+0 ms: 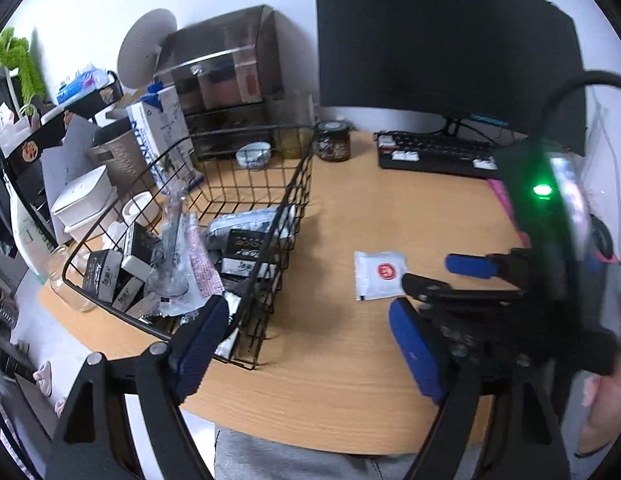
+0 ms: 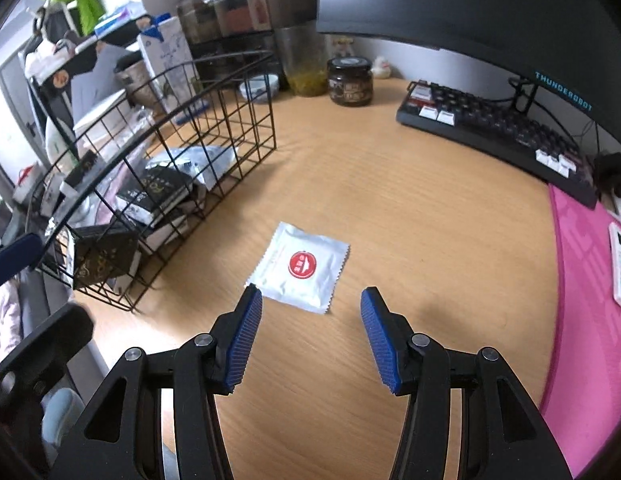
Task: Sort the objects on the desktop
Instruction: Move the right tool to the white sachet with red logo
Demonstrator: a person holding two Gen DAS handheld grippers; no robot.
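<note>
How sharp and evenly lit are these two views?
Left wrist view: motion blur on the smoky acrylic organiser; right tongs blurred, green light glaring. Right wrist view: white foil sachet crisp, lighting soft, fisheye bends the black wire basket.

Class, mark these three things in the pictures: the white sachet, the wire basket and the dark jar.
white sachet (image 2: pixel 300 266): right wrist view, on its red round label.
wire basket (image 2: pixel 246 148): right wrist view, on its end wall.
dark jar (image 1: pixel 331 145): left wrist view, on its label.
</note>
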